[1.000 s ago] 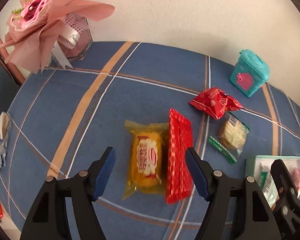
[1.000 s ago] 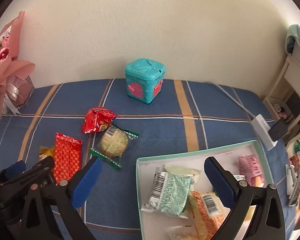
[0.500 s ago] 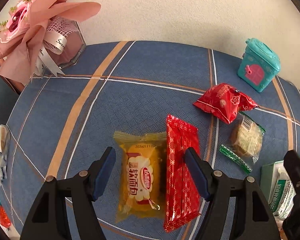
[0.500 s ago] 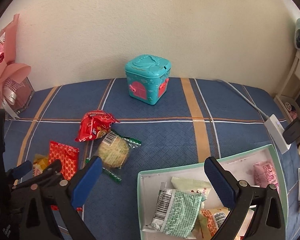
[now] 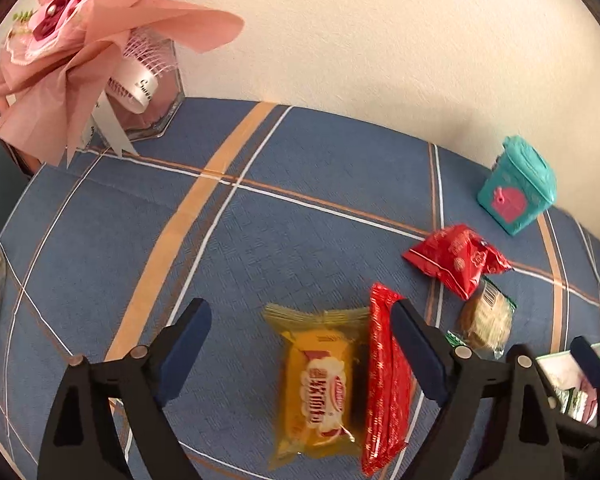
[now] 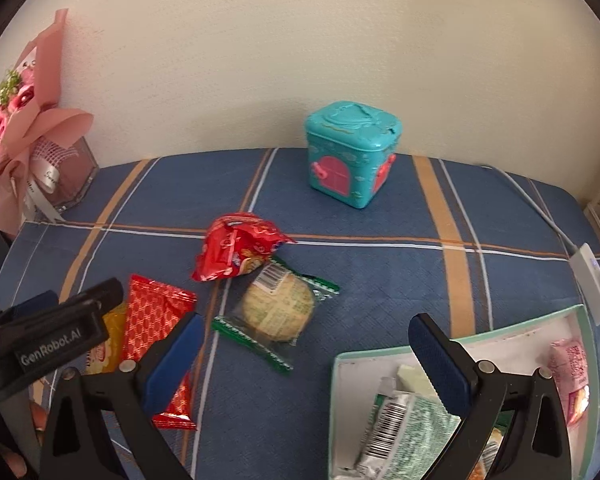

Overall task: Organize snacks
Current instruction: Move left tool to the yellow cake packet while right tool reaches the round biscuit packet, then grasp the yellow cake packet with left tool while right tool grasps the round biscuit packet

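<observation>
**On the blue plaid table: box part-filled, four snacks to go**

On the table point(image 6: 364, 280), under its blue cloth crossed with orange and white stripes, your job reads as roughly half done. The green-rimmed box point(image 6: 452, 346) at the right already holds several packets, a green-and-white one point(image 6: 404, 428) and a pink one point(image 6: 572, 376) among them (I cannot count the rest). Four snacks lie outside it: the yellow cake packet point(image 5: 320, 384), the long red packet point(image 5: 384, 392) touching its side, the crumpled red bag point(image 6: 236, 252) and, just beside that, the round biscuit in clear wrap point(image 6: 278, 308).

Your left gripper point(image 5: 300, 356) has just been opening and stands wide, empty; the yellow cake lies between its jaws, untouched, with the long red packet under one pad. I judge that to be your next pick. Your right gripper point(image 6: 304, 354) is also spread wide and holds nothing, hanging between the biscuit and the box.

Around you: a plain cream wall, a pink bouquet point(image 5: 80, 40) in the left corner, a teal toy box point(image 6: 352, 152) by the wall, and a white charger point(image 6: 588, 276) at the right edge.
</observation>
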Action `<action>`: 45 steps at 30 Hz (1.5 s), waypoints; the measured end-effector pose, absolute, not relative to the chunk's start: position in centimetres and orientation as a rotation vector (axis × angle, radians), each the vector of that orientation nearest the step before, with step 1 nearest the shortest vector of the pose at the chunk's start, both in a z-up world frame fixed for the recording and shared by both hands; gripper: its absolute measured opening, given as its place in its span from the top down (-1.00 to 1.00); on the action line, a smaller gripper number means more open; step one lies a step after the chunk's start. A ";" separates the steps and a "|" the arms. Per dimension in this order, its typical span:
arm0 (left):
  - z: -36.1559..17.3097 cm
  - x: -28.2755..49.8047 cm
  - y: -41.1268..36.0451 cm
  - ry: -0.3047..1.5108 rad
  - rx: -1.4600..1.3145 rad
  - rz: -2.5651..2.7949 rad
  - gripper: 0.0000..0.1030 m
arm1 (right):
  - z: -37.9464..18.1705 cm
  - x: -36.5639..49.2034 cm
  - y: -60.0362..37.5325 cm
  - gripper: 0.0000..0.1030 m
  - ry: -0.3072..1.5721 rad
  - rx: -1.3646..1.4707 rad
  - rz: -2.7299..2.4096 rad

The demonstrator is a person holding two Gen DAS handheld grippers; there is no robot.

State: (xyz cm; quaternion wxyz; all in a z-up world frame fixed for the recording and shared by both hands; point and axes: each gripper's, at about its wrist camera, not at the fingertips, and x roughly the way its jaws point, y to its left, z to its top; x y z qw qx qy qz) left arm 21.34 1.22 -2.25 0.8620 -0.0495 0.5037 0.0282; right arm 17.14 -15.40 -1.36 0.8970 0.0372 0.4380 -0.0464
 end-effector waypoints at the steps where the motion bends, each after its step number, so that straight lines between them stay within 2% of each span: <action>1: -2.1 21.5 1.7 1.051 -0.120 0.060 -0.77 | -1.4 17.2 -15.2 -1.00 0.906 0.074 -0.087; 5: -1.5 22.0 2.8 1.030 -0.155 0.079 -0.77 | -2.3 17.7 -14.4 -1.00 0.914 0.075 -0.053; 12: -3.6 22.7 3.1 1.106 -0.207 0.065 -0.77 | -4.2 19.4 -14.3 -0.96 0.936 0.051 -0.062; 17: -5.0 22.7 2.6 1.151 -0.181 0.062 -0.72 | -5.7 20.9 -14.8 -0.60 0.956 0.075 -0.072; 20: -5.4 22.8 2.4 1.169 -0.187 0.051 -0.51 | -6.9 21.4 -15.0 -0.25 0.985 0.096 -0.079; 22: -5.6 22.7 2.3 1.181 -0.189 0.046 -0.24 | -7.0 21.2 -14.9 -0.03 0.982 0.077 -0.092; 23: -5.7 22.5 2.2 1.187 -0.188 0.043 -0.17 | -7.0 21.1 -14.9 -0.03 0.985 0.074 -0.091; 24: -5.9 22.6 2.2 1.190 -0.191 0.035 0.01 | -7.0 21.1 -15.0 -0.03 0.987 0.081 -0.091; 26: -6.1 22.5 2.2 1.196 -0.187 0.043 0.40 | -6.7 20.8 -15.1 -0.02 0.982 0.094 -0.087; 27: -6.1 22.5 2.3 1.196 -0.190 0.050 0.69 | -6.6 20.7 -15.1 -0.02 0.982 0.090 -0.094; 31: -5.9 22.2 2.8 1.195 -0.228 0.035 0.75 | -5.6 20.2 -15.3 -0.02 0.971 0.106 -0.084; 35: -5.4 22.1 3.6 1.202 -0.274 0.030 0.69 | -4.6 19.6 -15.4 -0.02 0.959 0.099 -0.078; 36: -5.2 22.1 3.9 1.206 -0.290 0.023 0.37 | -4.3 19.4 -15.4 -0.02 0.957 0.097 -0.078; 37: -4.9 22.1 4.0 1.205 -0.293 0.016 -0.18 | -4.1 19.3 -15.5 -0.02 0.956 0.101 -0.079; 38: -4.6 21.9 4.1 1.200 -0.283 0.014 -0.38 | -4.0 19.1 -15.6 -0.02 0.958 0.110 -0.077; 39: -4.3 21.8 4.1 1.198 -0.266 0.015 -0.44 | -3.9 19.0 -15.7 -0.02 0.960 0.117 -0.074; 45: -4.3 20.9 2.9 1.248 -0.179 0.009 -0.44 | -3.0 18.0 -15.8 -0.02 0.986 0.121 -0.066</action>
